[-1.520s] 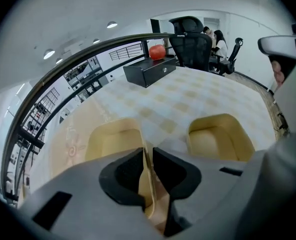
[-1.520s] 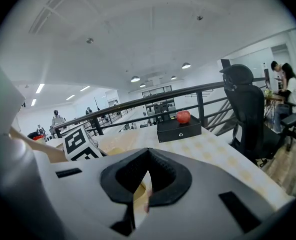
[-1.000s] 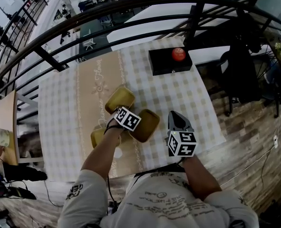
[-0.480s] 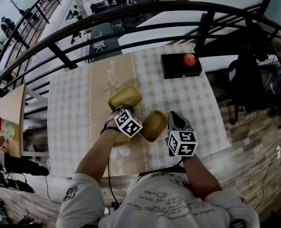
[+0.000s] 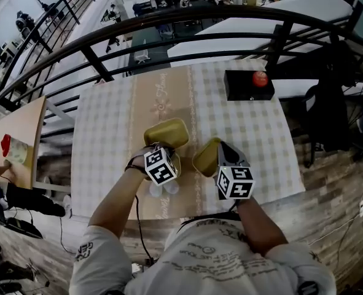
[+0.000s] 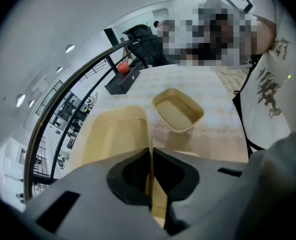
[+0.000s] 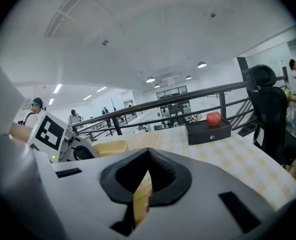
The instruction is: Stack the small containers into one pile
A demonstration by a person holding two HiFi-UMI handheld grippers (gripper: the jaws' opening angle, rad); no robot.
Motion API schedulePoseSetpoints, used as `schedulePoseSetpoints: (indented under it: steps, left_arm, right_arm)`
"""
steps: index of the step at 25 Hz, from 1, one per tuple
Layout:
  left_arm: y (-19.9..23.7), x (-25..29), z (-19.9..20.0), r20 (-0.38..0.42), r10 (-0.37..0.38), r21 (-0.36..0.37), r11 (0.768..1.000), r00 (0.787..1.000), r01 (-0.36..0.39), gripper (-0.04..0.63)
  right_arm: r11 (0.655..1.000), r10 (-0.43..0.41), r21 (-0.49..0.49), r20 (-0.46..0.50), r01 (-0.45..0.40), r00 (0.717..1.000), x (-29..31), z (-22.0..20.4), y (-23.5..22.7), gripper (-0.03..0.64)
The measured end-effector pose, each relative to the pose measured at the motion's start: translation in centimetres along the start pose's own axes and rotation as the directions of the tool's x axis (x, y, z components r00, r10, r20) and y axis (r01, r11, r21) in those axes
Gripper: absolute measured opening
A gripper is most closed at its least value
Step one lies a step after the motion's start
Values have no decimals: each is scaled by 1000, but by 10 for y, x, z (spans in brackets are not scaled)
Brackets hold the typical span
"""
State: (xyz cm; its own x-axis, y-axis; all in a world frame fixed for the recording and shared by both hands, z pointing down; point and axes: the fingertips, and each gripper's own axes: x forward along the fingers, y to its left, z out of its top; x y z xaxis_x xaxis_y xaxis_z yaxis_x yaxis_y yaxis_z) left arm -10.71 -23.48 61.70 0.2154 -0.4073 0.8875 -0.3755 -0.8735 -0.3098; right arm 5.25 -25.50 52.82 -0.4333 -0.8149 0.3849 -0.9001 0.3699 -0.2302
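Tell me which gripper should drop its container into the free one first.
Left, probably. The left gripper, shut on the left container, is right beside the free container. The right gripper, shut on the right container, sits farther off.

a table [image 5: 92, 158] under a pale checked cloth [image 5: 255, 134], a beige runner [image 5: 163, 97] down its middle. a black box [image 5: 245, 88] sits at the far right corner; a yellow container [image 5: 166, 133] rests on the runner.

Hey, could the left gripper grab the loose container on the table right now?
Probably not: the left gripper is shut on the held container's wall. The loose container sits just beyond, with nothing between.
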Motion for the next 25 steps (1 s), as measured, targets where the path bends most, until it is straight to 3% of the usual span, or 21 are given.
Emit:
schedulePoseSetpoints:
  steps: [3,12,25]
  left_arm:
    - [-15,-8,-20,-25,-22,51,998,999,23,12]
    - [-64,-21,-64,-79,-115,84,989,990,121,12]
    - [-95,-11,-85,-57,-163,143,975,985,170,12]
  right_arm:
    - [1000,10,-8,-5,-10,1000,-1,-4,12,0]
    - [999,34,-29,-31,-35,999,-3,-17,40,1]
    - [998,29,-54,-57,-32,998,-7,-32,59,0]
